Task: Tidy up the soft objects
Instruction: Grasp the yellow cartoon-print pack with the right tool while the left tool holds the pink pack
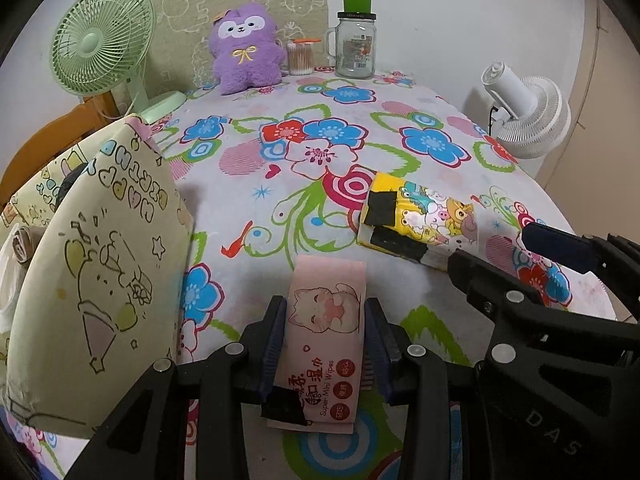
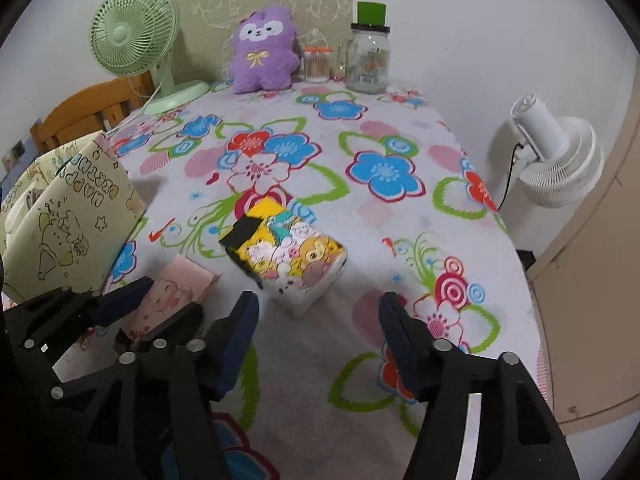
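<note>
My left gripper [image 1: 325, 320] is shut on a pink pack of wet wipes [image 1: 328, 320] with a cat drawing, held just over the flowered tablecloth; it also shows in the right wrist view [image 2: 170, 300]. A yellow cartoon tissue pack [image 1: 416, 216] lies to the right of it, seen in the right wrist view [image 2: 290, 256] just ahead of my right gripper [image 2: 320, 320], which is open and empty. A pale green gift bag [image 1: 100, 264] stands open at the left, also in the right wrist view [image 2: 68, 224]. A purple plush toy [image 1: 244, 50] sits at the far edge.
A green desk fan [image 1: 102, 44] stands at the back left. A glass jar [image 1: 354, 46] and a cotton-swab tub [image 1: 300, 58] stand at the back. A white fan [image 1: 528, 120] sits beyond the table's right edge. A wooden chair [image 2: 86, 114] is at the left.
</note>
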